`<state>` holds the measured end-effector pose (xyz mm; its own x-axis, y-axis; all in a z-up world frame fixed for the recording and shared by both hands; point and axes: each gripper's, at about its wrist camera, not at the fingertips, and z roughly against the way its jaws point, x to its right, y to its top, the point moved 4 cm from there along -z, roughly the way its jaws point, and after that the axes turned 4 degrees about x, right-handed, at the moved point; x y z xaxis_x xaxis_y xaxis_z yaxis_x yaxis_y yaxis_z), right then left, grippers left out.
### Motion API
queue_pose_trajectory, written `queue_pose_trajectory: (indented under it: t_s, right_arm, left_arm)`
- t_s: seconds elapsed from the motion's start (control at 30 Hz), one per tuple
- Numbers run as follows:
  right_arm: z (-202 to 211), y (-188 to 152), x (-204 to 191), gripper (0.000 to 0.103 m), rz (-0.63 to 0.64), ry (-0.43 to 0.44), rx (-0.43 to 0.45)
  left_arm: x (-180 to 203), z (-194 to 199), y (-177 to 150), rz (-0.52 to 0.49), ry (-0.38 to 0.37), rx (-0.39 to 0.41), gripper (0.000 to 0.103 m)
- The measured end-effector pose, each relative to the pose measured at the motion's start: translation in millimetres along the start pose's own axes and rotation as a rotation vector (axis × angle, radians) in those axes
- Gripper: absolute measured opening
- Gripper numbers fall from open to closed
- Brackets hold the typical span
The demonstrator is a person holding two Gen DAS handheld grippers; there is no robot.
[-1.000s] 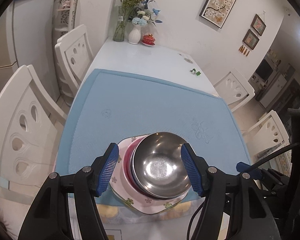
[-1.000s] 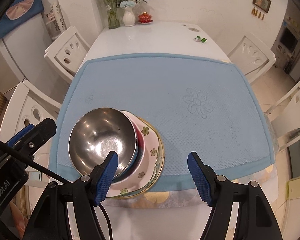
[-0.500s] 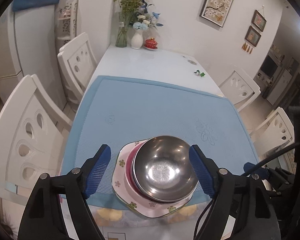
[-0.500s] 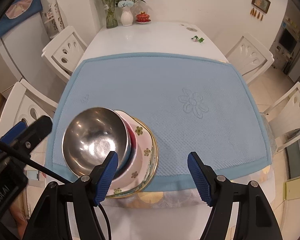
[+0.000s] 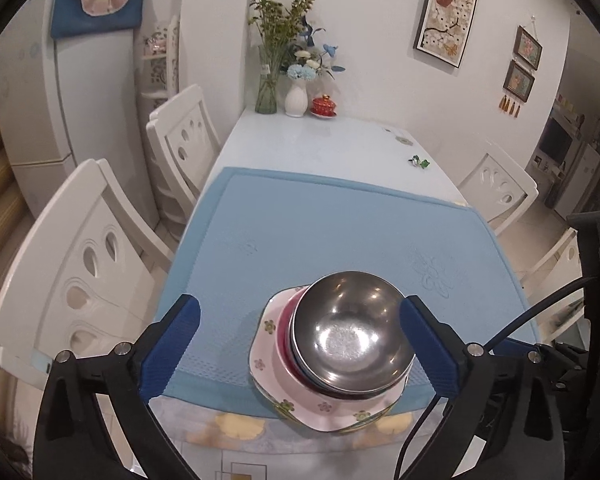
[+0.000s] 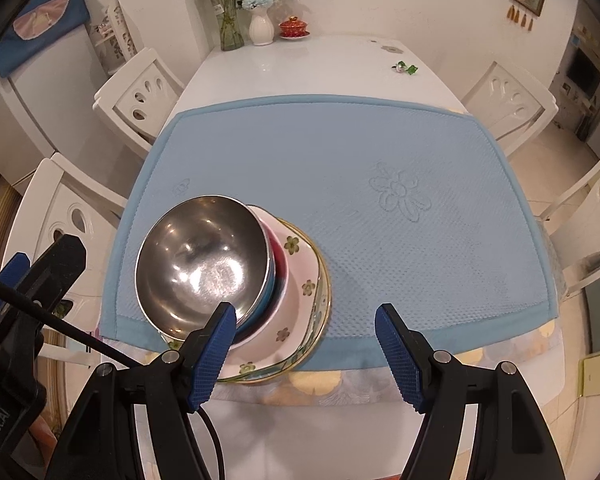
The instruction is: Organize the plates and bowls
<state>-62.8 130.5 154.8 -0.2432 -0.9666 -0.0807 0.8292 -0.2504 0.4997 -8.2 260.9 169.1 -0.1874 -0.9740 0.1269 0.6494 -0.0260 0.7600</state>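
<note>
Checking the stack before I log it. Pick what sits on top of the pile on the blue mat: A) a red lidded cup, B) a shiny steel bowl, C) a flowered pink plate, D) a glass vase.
B: the shiny steel bowl crowns the pile, above the flowered pink plate on the blue mat.

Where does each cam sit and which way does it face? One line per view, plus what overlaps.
Left wrist: on the left tongs, angled down the table; its wide-open blue pads flank the shiny round steel bowl without touching it, and the right tongs' black body shows at the right edge.
Right wrist: on the right tongs, pitched more steeply at the light blue textured mat; its open pads hold nothing, and the left tongs show at the left edge.
Shared: the steel bowl stacked on the pink floral plate, the mat, and the white flower vase.
</note>
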Motion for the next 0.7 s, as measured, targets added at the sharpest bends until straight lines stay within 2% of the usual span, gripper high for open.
queue_pose_trajectory:
  t_s: [0.47, 0.53, 0.57, 0.7]
  right_arm:
    - [12, 6, 10, 0.07, -0.01, -0.034, 0.037]
    - [12, 7, 12, 0.07, -0.014, -0.039, 0.039]
    - [13, 6, 14, 0.07, -0.017, -0.042, 0.038]
    - [13, 5, 18, 0.07, -0.031, -0.052, 0.034]
  left_arm:
    - [16, 1, 3, 0.002, -0.059, 0.003, 0.1]
    - [21, 0, 4, -0.005, -0.121, -0.016, 0.1]
    - [22, 0, 4, -0.002, -0.128, -0.017, 0.1]
    - [25, -3, 4, -0.004, -0.116, -0.013, 0.1]
